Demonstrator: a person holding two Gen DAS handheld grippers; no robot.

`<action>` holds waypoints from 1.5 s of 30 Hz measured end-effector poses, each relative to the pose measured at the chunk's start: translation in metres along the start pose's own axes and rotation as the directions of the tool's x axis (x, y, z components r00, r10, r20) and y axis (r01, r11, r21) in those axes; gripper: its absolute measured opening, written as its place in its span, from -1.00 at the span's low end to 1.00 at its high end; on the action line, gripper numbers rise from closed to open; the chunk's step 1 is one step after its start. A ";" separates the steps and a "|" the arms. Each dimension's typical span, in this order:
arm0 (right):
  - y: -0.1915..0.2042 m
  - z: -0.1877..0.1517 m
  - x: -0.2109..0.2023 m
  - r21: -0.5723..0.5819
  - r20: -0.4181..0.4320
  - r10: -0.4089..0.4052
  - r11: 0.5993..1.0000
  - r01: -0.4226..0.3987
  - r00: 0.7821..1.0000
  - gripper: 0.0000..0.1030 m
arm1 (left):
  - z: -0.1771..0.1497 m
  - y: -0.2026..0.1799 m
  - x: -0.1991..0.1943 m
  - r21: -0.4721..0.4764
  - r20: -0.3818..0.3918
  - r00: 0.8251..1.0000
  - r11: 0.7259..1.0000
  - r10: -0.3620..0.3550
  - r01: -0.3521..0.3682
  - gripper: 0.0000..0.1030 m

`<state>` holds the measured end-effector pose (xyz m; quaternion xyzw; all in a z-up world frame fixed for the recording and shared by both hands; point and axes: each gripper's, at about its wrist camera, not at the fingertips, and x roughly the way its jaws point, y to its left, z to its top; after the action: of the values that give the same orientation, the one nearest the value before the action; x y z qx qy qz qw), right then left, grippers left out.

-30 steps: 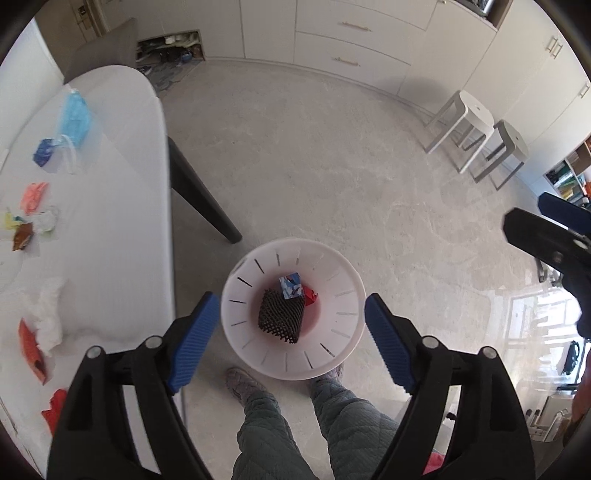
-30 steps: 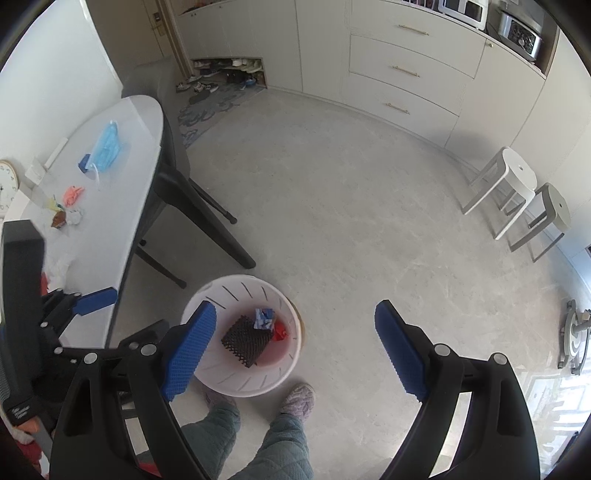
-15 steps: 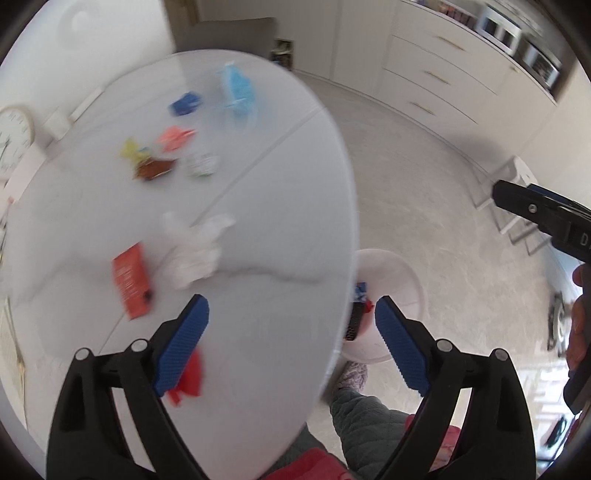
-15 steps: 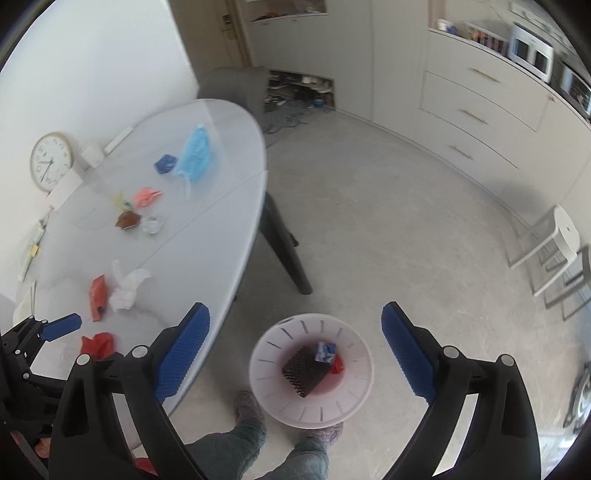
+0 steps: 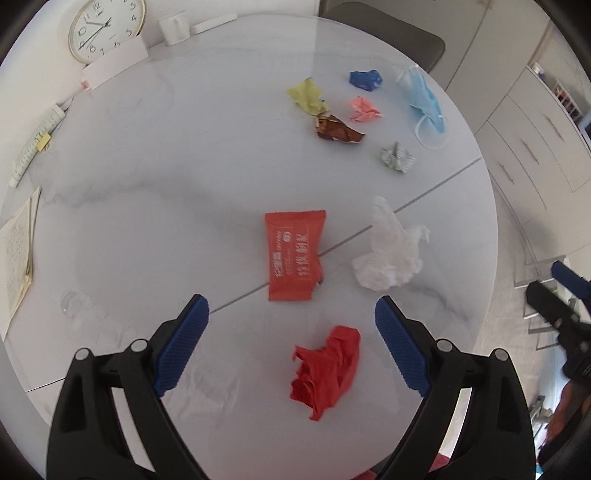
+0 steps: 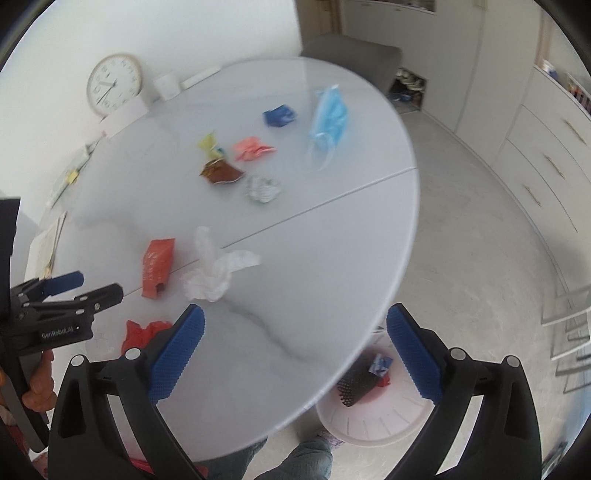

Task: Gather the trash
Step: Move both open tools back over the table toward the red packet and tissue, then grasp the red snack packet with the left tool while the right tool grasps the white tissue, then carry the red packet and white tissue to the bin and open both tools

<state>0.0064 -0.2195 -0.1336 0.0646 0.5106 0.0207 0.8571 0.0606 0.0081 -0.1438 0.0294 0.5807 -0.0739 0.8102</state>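
1. The round white marbled worktop (image 5: 147, 192) fills most of the left wrist view, a seam crossing it diagonally.
2. The white slotted trash basket (image 6: 373, 428) sits on the floor at lower centre of the right wrist view, partly under the worktop's edge; a black mesh piece (image 6: 354, 386) and a blue-and-white scrap lie inside.
3. The left claw (image 5: 291, 347) hangs released over the worktop, blue pads spread wide, gripping nothing. Its side reads "GenRobot.AI" at the left edge of the right wrist view.
4. The right claw (image 6: 295, 354) is likewise released and empty, above the worktop's rim.
5. A wall clock (image 5: 107, 27) leans at upper left.
6. A crumpled white tissue (image 5: 391, 251) lies right of centre.
7. A flat red wrapper (image 5: 293, 254) with white print, too blurred to read, lies at centre on the seam.
8. A crumpled red paper (image 5: 327, 369) lies between the left claw's pads, below the wrapper.
9. A blue face mask (image 5: 424, 99) lies at upper right.
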 end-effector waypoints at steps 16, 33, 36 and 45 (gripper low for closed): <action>0.050 0.029 0.100 -0.024 -0.164 0.035 0.999 -0.039 0.986 0.81 | 0.039 0.015 0.074 -0.063 -0.121 0.992 0.998 -0.025 0.017 0.69; 0.028 0.022 0.092 -0.025 -0.202 0.124 0.991 -0.132 0.971 -0.74 | 0.044 0.007 0.088 -0.053 -0.159 0.986 0.998 -0.048 0.040 0.69; 0.004 0.026 0.074 0.009 -0.168 0.109 0.994 -0.110 0.980 -0.74 | 0.044 0.003 0.095 -0.058 -0.175 0.983 0.997 -0.057 0.047 0.58; -0.062 0.010 0.041 0.156 -0.105 0.056 0.987 -0.040 0.993 -0.73 | 0.046 -0.011 0.095 0.005 -0.163 0.986 0.999 -0.033 0.034 -0.19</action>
<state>0.0332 -0.2778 -0.1724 0.1416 0.5549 0.0056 0.8198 0.1323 -0.0167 -0.2186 0.0288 0.6451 -0.0870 0.7586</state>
